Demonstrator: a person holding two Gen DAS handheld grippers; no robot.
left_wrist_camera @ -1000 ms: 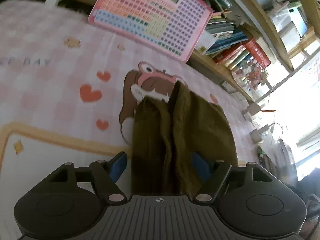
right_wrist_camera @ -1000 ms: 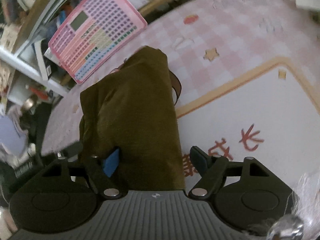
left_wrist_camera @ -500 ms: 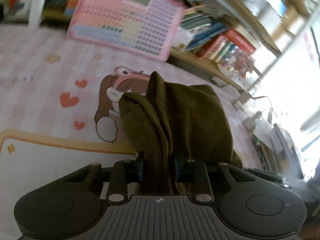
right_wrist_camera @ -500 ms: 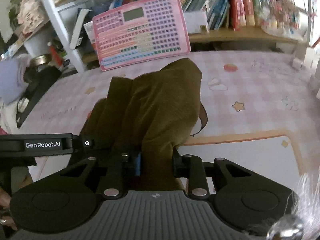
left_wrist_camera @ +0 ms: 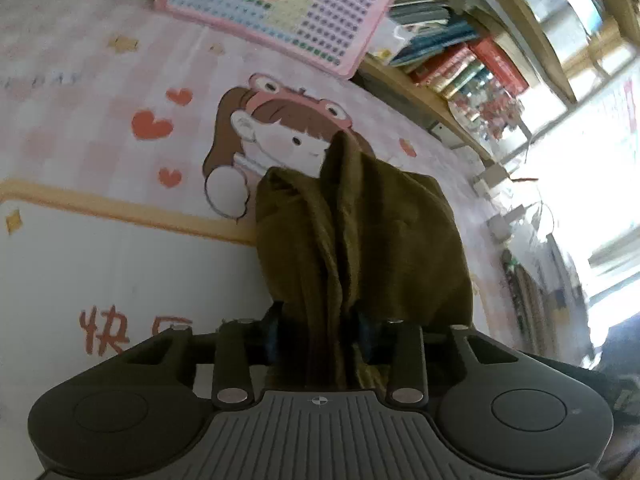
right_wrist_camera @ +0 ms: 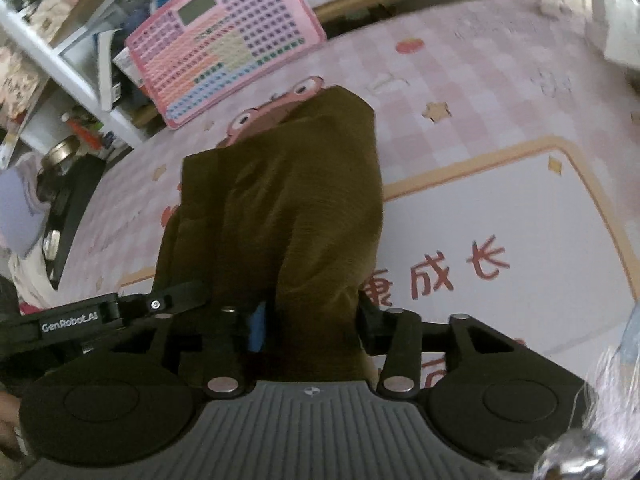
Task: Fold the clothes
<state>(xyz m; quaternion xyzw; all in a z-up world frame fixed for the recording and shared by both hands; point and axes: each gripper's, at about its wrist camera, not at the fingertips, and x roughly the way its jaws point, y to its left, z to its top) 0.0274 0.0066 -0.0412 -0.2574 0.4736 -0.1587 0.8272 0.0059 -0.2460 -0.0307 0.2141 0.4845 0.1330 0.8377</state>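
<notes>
You're in a child's room at home; a pink checked cartoon play mat (left_wrist_camera: 100, 92) covers the floor; a pink learning board (right_wrist_camera: 228, 48) leans against crowded bookshelves (left_wrist_camera: 460, 60).

The olive garment (left_wrist_camera: 360, 240) is soft, matt cloth with a faint ribbed nap. The printed play mat (left_wrist_camera: 100, 128) looks smooth, slightly sheeny. The gripper body (right_wrist_camera: 312, 432) is matt black plastic, ridged, with shiny metal pins.
</notes>
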